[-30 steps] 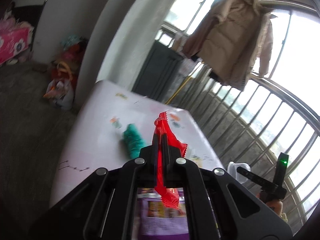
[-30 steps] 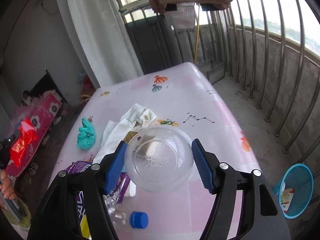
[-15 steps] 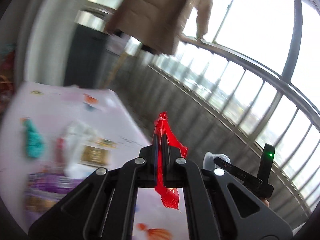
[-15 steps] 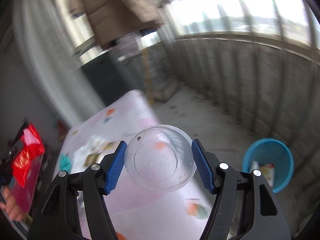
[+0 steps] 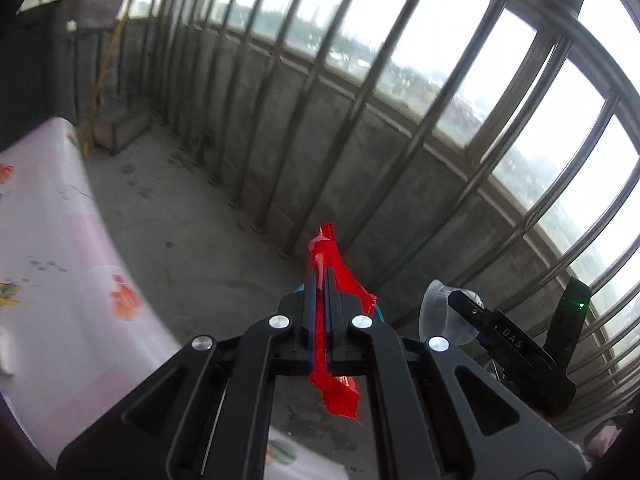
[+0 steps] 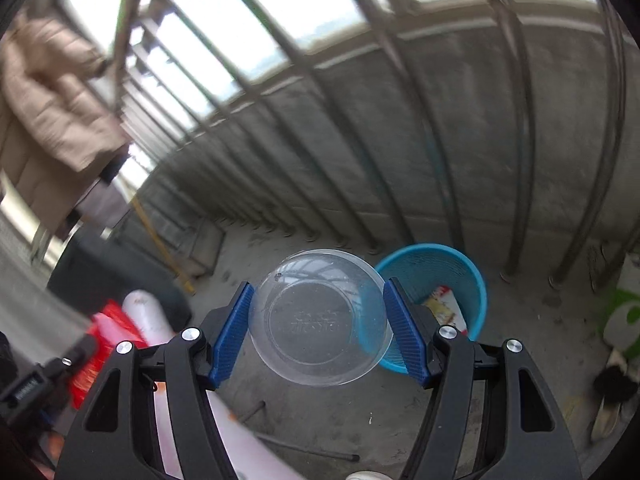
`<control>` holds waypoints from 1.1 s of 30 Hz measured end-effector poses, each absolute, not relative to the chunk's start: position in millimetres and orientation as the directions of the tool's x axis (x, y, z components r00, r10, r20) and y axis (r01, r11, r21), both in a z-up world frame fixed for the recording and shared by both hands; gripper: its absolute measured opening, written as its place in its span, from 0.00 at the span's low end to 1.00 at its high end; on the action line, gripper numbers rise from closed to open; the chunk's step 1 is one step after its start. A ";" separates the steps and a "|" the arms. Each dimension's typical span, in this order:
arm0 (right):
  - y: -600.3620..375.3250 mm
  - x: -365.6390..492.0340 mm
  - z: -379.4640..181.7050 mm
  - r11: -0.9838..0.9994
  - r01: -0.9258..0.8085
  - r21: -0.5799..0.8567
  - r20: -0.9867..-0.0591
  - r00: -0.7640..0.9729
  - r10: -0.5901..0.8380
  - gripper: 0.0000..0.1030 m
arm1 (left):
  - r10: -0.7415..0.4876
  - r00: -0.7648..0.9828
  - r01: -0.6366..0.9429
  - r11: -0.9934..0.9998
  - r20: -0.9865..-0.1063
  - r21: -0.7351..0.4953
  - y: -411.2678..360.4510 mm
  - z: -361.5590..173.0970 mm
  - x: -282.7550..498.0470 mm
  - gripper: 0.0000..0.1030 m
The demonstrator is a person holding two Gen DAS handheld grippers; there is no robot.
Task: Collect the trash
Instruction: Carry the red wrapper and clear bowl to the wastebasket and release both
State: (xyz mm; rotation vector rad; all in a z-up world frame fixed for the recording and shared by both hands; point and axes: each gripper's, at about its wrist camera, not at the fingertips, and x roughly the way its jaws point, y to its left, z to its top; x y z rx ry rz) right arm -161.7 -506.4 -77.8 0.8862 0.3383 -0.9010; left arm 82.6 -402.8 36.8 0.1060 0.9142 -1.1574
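Crinkly red plastic wrapper (image 5: 325, 292), just one, sits pinched flat in the left gripper (image 5: 320, 276) with its jaws fully closed, ends poking out front and back. Right gripper (image 6: 318, 316) has its jaws spread wide, ribbed blue pads pressing one clear round plastic bowl (image 6: 318, 316). Beyond its right jaw: one blue mesh bin (image 6: 460, 276) on the concrete floor.

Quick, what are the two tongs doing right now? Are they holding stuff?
Left tongs: shut on a red wrapper.
Right tongs: closed on a clear plastic bowl, pads pressing its sides.
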 end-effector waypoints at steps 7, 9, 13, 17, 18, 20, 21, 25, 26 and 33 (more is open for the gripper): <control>-559.3 -166.5 -126.7 0.183 0.810 0.557 -0.657 0.565 -0.499 0.63 | -0.641 -0.036 0.820 0.419 -0.766 -0.389 -498.8 -38.3 68.8 0.01; -574.2 -167.4 -138.0 0.154 0.814 0.561 -0.668 0.554 -0.496 0.64 | -0.614 -0.055 0.819 0.424 -0.788 -0.387 -522.6 -58.9 71.9 0.01; -606.2 -161.2 -167.6 0.115 0.822 0.557 -0.698 0.539 -0.472 0.66 | -0.601 -0.099 0.792 0.435 -0.793 -0.428 -557.9 -96.2 78.4 0.02; -633.5 -163.7 -199.8 0.039 0.870 0.492 -0.768 0.454 -0.452 0.78 | -0.574 -0.151 0.762 0.451 -0.805 -0.465 -579.9 -129.7 77.4 0.33; -636.5 -167.3 -206.2 0.013 0.874 0.486 -0.779 0.440 -0.446 0.79 | -0.570 -0.156 0.761 0.451 -0.806 -0.466 -580.1 -133.7 78.1 0.36; -636.2 -175.0 -211.9 -0.017 0.866 0.499 -0.778 0.439 -0.449 0.79 | -0.573 -0.146 0.770 0.447 -0.807 -0.456 -575.3 -133.5 75.9 0.37; -634.4 -178.4 -213.0 -0.025 0.863 0.504 -0.774 0.439 -0.456 0.79 | -0.581 -0.137 0.773 0.444 -0.802 -0.453 -571.9 -131.4 75.7 0.38; -626.4 -183.0 -209.1 -0.012 0.863 0.504 -0.761 0.438 -0.478 0.79 | -0.607 -0.105 0.779 0.443 -0.788 -0.444 -566.6 -116.8 78.6 0.40; -625.0 -181.9 -206.3 -0.005 0.863 0.505 -0.758 0.441 -0.481 0.79 | -0.617 -0.094 0.780 0.443 -0.781 -0.443 -563.1 -110.5 79.7 0.40; -598.2 -163.8 -160.6 0.127 0.853 0.507 -0.687 0.488 -0.539 0.79 | -0.676 -0.002 0.799 0.442 -0.737 -0.407 -533.2 -64.7 77.3 0.40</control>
